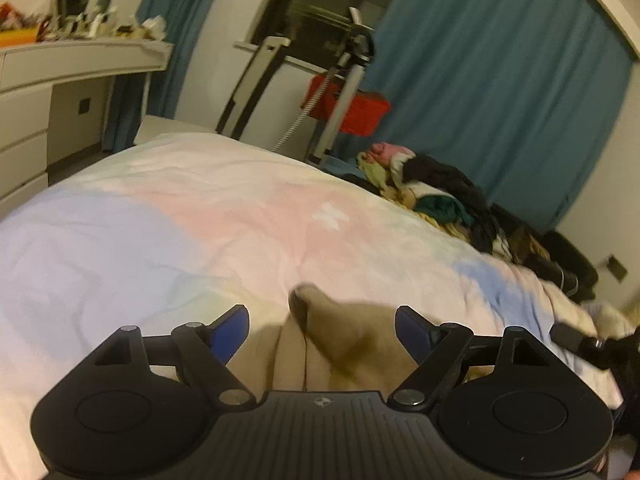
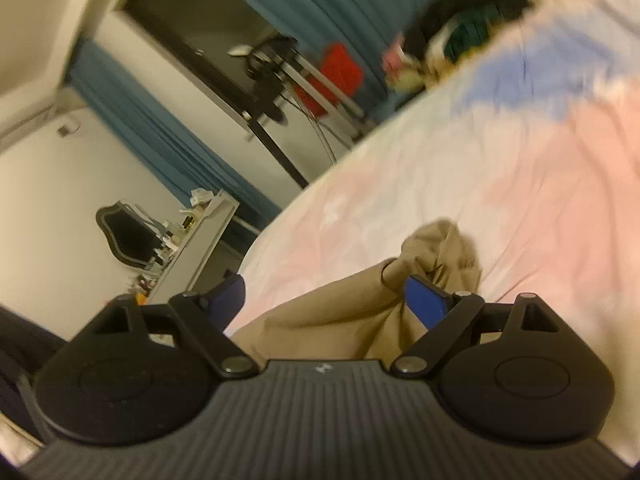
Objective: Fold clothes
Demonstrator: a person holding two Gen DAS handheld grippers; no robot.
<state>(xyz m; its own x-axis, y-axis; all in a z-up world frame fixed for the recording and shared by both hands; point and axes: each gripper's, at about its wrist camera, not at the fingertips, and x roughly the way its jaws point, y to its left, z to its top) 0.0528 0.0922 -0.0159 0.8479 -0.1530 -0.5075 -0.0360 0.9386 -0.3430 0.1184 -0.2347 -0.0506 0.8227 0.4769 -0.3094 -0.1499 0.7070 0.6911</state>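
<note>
Best to close both spread tongs, left [image 1: 322,330] and right [image 2: 325,300], on the beige garment's [image 2: 340,312] bunched twelve-o'clock edge, then flatten.

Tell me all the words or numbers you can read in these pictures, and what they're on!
There are no readable words or numbers.
Left tool: only a small round emblem on its body, no letters.
Right tool: a small blurred mark on its body, unreadable.
Dresser top clutter: any labels are too small and blurred to read.
Beige garment and pastel bedspread: no print visible.
</note>
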